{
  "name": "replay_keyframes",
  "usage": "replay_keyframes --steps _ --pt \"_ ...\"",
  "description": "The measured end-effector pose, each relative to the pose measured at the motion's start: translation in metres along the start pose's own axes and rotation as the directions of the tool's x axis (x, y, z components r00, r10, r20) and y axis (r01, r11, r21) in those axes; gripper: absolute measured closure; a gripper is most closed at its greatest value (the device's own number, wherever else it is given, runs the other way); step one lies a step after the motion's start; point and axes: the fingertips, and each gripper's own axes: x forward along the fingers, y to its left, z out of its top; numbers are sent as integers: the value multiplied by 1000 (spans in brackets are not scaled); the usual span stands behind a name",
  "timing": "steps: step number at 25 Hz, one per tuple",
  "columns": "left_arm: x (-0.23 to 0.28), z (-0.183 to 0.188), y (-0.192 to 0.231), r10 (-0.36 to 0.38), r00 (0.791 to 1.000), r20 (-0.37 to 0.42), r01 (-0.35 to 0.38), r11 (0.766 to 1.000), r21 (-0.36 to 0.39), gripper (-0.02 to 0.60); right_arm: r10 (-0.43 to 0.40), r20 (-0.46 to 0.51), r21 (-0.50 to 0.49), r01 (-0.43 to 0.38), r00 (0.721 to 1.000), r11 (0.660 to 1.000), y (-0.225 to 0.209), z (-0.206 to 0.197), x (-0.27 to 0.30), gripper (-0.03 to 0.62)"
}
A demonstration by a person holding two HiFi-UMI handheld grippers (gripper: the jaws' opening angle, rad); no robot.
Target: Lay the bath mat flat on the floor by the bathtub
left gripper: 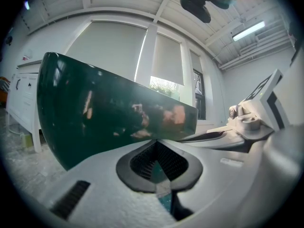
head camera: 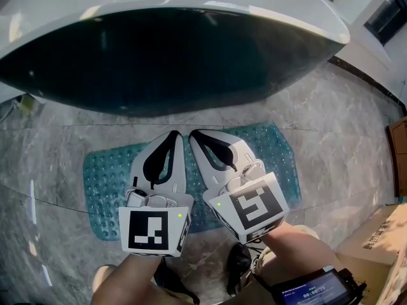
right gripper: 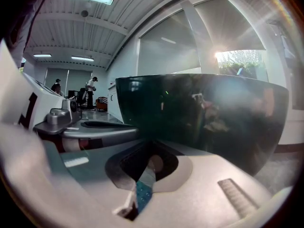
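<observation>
I count one teal bath mat [head camera: 105,170], spread flat on the marble floor [head camera: 343,138] just beside the single dark green bathtub [head camera: 172,56], its long edge running along the tub's side. My two tongs hang side by side above the mat's middle. The left gripper [head camera: 173,135] and the right gripper [head camera: 194,135] both have their jaws pressed together with nothing between them. One cardboard box [head camera: 375,240] sits at the right.
</observation>
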Motion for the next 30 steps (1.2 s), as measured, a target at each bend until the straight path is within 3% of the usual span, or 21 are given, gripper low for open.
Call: replay_keyframes --steps 6,9,12,16,19,24,30 --pt "0 2 0 -3 1000 4 3 1000 2 575 6 -19 8 -6 1000 1000 4 -13 -4 586" --pt "-1 1 0 -2 1000 4 2 1000 8 575 34 34 -42 -33 999 999 8 0 0 586" --pt "-1 0 -1 -4 1000 6 4 1000 6 575 15 20 -9 -14 1000 1000 6 -4 -1 586" --pt "-2 0 1 -3 1000 6 3 1000 1 575 30 62 -49 -27 998 998 7 4 1 586" --pt "-2 2 3 1 1000 13 -1 1000 0 575 18 41 0 -18 999 1000 7 -1 -3 586" --pt "-4 5 3 3 1000 24 -3 1000 9 575 41 120 -44 -36 992 998 11 15 -3 586" --pt "-5 5 4 4 1000 23 -5 1000 17 575 39 123 -47 -33 992 998 11 16 -2 586"
